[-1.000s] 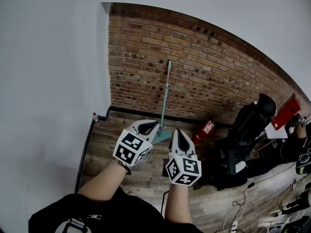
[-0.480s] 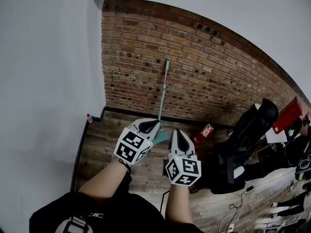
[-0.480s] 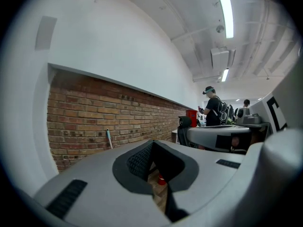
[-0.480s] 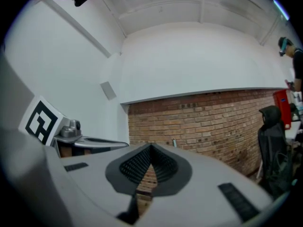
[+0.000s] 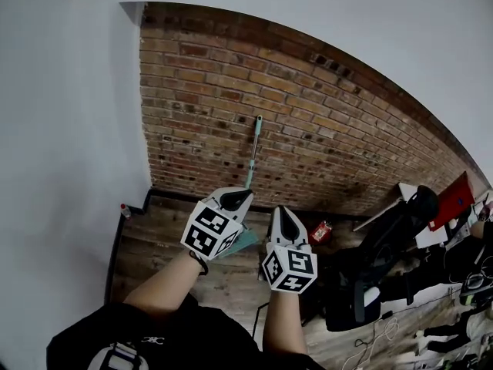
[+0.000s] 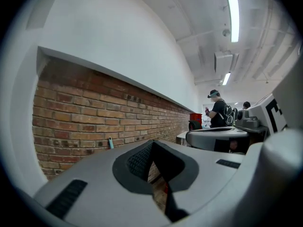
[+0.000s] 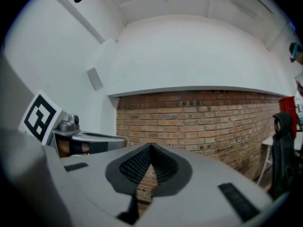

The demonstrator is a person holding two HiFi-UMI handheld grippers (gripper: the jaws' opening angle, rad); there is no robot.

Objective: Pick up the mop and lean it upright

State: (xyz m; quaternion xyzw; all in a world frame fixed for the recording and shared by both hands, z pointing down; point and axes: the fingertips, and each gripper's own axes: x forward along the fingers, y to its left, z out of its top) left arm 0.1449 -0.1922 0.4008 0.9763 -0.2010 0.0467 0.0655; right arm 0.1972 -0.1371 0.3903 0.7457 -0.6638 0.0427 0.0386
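Leaning upright on brick wall, mop stands at 12 o'clock from left gripper, long axis vertical. Right gripper farther off. Both jaws clenched, empty.

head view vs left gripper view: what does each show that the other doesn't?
Head view only: the whole mop leaning upright on the wall, its teal head partly behind the left tool; the person's forearms; a small bottle in the floor corner.
Left gripper view only: ceiling light strips, a standing person with a backpack, and the left tool's jaws together with nothing between them.
Both: the brick wall, the top of the mop handle, the right tool.
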